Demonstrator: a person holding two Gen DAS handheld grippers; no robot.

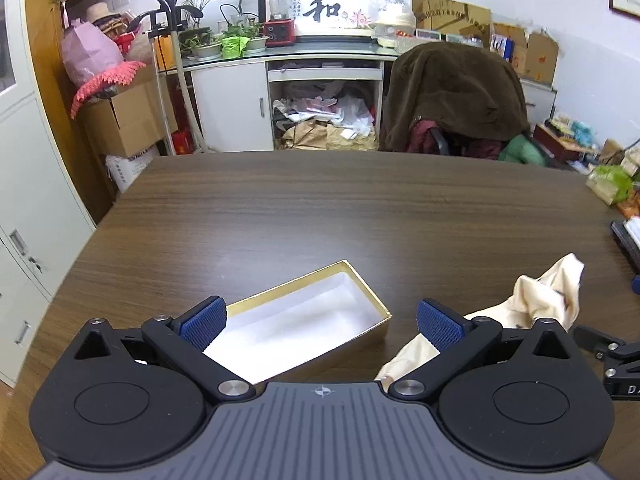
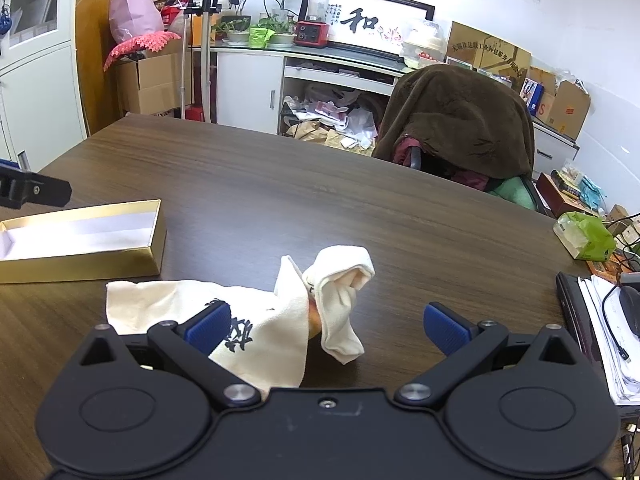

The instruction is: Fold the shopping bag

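A cream cloth shopping bag (image 2: 260, 320) with black printed characters lies crumpled on the dark wooden table (image 2: 360, 200), one end bunched up into a twisted lump. My right gripper (image 2: 326, 326) hovers just above and behind it, open, with nothing between its blue pads. In the left wrist view the bag (image 1: 536, 300) lies to the right of my left gripper (image 1: 322, 322), which is open over an open gold box (image 1: 304, 320). The right gripper's black body (image 1: 612, 356) shows at the right edge.
The gold box (image 2: 80, 236) with a white lining lies left of the bag. A chair draped with a brown blanket (image 2: 460, 120) stands at the table's far side. Papers, a notebook and cables (image 2: 600, 320) crowd the right edge, beside a green tissue pack (image 2: 586, 236).
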